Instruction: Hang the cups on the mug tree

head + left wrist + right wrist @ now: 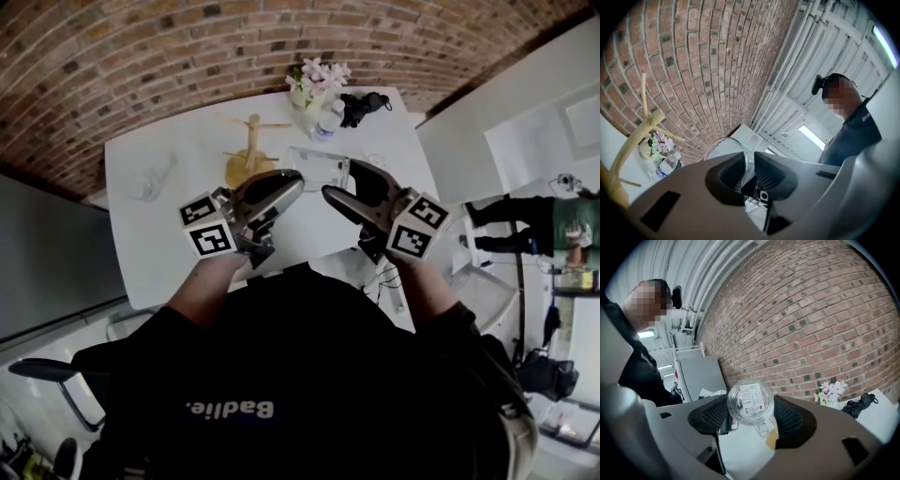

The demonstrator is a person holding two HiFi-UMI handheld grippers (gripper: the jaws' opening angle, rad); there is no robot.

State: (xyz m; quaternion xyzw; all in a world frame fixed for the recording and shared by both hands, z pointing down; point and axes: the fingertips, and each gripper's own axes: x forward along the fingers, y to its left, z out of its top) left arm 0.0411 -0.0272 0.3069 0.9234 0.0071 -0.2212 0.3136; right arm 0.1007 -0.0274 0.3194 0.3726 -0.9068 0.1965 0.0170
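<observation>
Tilted upward above the table, left gripper pinches 1 clear cup by its wall; right gripper clamps 1 labelled cup.

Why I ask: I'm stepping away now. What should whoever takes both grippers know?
Left gripper: shut on the left cup's glass wall.
Right gripper: shut on the right cup, base toward the camera.
Mug tree: on the table, no cup on it.
Third glass: apparently at the table's left side.
Done: two cups held. Left: hang them, then likely the third.
</observation>
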